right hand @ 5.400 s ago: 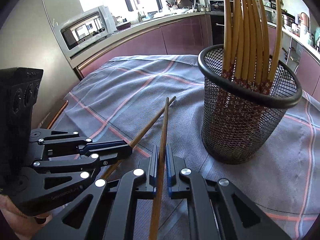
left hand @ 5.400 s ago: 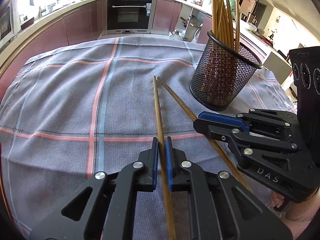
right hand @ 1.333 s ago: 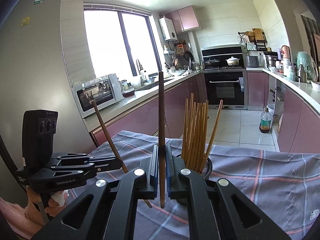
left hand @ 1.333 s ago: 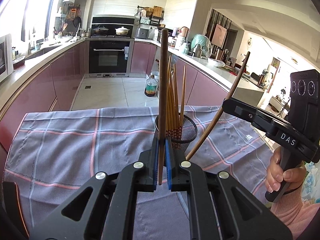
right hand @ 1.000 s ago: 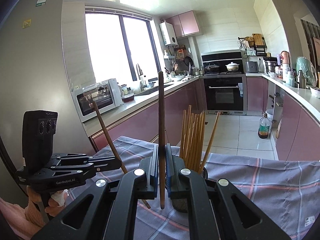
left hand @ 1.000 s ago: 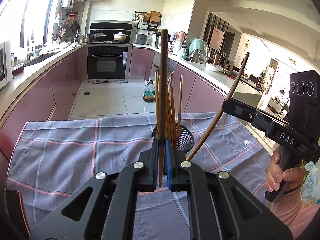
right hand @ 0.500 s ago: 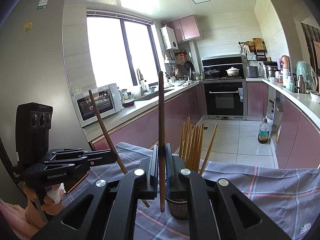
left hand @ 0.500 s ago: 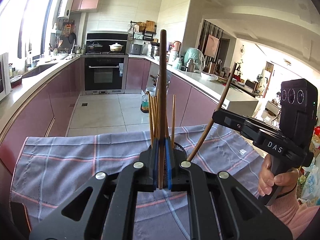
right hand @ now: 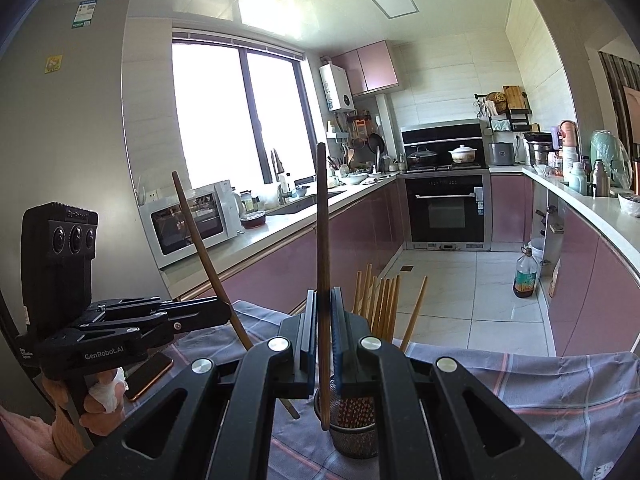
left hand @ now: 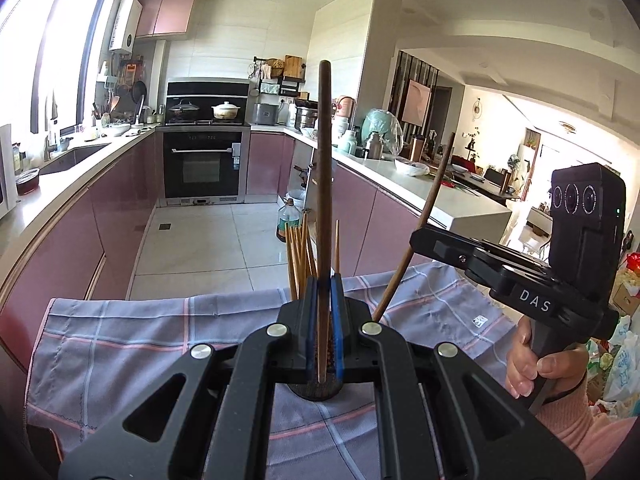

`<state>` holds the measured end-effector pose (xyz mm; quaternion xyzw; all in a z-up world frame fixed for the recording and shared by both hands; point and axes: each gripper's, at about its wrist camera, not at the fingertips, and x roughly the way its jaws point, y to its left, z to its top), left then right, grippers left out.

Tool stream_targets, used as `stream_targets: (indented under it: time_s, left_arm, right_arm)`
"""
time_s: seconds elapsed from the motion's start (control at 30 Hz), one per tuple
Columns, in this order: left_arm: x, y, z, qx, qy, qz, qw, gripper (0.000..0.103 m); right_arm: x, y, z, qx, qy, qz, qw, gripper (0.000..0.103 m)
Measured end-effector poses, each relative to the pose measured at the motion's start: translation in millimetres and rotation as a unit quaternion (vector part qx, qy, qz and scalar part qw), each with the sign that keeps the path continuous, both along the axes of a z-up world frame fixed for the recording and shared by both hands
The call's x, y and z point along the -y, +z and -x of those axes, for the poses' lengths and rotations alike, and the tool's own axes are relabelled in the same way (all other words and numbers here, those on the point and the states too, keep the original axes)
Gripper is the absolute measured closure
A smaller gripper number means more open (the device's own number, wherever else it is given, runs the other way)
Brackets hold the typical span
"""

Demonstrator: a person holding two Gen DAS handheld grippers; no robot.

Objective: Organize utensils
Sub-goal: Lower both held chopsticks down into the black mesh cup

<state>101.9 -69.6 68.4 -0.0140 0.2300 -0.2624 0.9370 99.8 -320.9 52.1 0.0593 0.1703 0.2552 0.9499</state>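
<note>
My left gripper is shut on a dark chopstick that stands upright above the black mesh holder. Several pale chopsticks stand in that holder. In the right wrist view my right gripper is shut on a second dark chopstick, also upright, its lower tip hanging beside the mesh holder. Each gripper shows in the other's view: the right gripper with its slanted chopstick, and the left gripper with its slanted chopstick.
A grey checked cloth covers the table. A phone lies on it near the hand holding the left gripper. Beyond the table's far edge are tiled floor, pink cabinets and an oven.
Both chopsticks, which lay gripped on the cloth several seconds ago, are now held upright. Over the last second the left gripper rose and the holder sank lower in its view. The right gripper barely moved.
</note>
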Motion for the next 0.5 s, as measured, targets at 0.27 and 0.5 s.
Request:
stream_targets:
  time_s: [0.27, 0.5]
  left_arm:
    - [3, 7, -5, 0.005, -0.002, 0.007, 1.0000, 0.096]
    - [9, 10, -12, 0.006, -0.001, 0.006, 1.0000, 0.096]
  right_arm:
    - [-1, 2, -3, 0.002, -0.005, 0.000, 1.000, 0.098]
    - [-3, 0, -3, 0.002, -0.013, 0.001, 1.000, 0.098]
